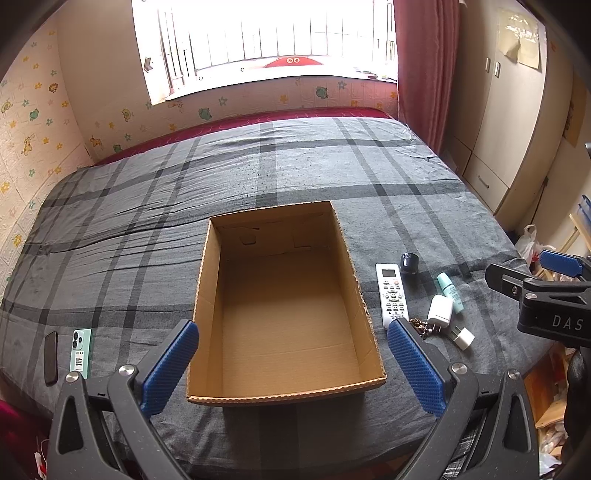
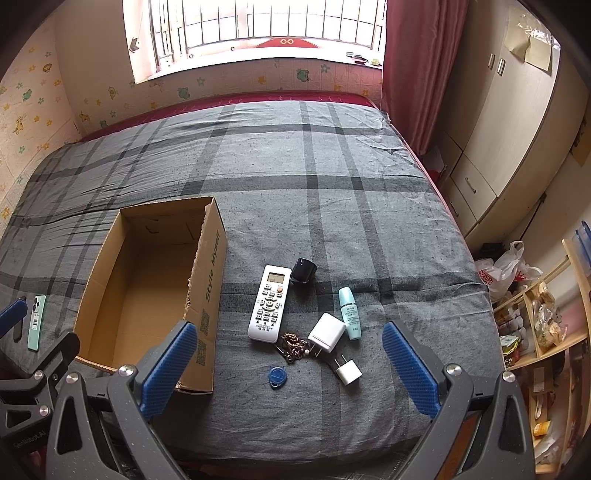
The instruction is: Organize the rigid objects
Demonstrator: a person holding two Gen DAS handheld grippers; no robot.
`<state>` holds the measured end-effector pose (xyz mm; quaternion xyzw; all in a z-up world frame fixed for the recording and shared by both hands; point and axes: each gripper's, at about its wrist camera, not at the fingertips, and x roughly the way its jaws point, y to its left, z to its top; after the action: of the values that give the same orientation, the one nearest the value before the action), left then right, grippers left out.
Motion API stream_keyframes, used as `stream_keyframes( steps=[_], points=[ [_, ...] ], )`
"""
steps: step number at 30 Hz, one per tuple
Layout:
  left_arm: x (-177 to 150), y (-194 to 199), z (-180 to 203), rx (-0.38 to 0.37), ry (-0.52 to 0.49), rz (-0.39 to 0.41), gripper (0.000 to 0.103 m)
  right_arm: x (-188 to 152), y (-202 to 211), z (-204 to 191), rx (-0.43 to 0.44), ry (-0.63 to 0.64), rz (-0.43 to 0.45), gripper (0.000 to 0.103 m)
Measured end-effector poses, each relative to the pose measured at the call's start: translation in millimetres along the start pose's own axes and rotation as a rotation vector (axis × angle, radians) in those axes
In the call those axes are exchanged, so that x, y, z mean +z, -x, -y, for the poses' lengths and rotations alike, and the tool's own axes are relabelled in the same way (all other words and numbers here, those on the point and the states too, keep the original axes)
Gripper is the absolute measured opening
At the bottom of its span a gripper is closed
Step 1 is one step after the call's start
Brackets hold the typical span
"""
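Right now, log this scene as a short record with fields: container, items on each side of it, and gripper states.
container: cardboard box, open top, nothing visible inside, on the plaid bed cover
right of box: white remote, black cylinder, teal bottle, large white charger, small white plug, brown bead string, blue round tag
left of box: mint phone, black phone
left gripper: open, holding nothing
right gripper: open, holding nothing

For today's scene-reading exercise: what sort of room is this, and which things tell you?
Most likely a bedroom: a bed under a grey plaid sheet fills the room, with a barred window behind and a wardrobe alongside.
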<state>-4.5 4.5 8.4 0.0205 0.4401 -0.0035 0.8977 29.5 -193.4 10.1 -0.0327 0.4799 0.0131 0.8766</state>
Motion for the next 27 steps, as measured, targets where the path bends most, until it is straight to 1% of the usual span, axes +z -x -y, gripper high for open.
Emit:
stream_keyframes(
  steps=[15,20,27],
  points=[
    [1,-2,0,0.002,0.0,0.003,0.103,1,-4,2,0.003,-0.012,-0.001,0.102],
    [1,-4,-7,0.022,0.001,0.006,0.103,1,-6,3,0.004,-0.019,-0.001,0.102],
    [3,-12,-21,0.005,0.022,-0.005,0.103,3,-10,6,0.012,-0.027,0.004,0.102]
  ],
)
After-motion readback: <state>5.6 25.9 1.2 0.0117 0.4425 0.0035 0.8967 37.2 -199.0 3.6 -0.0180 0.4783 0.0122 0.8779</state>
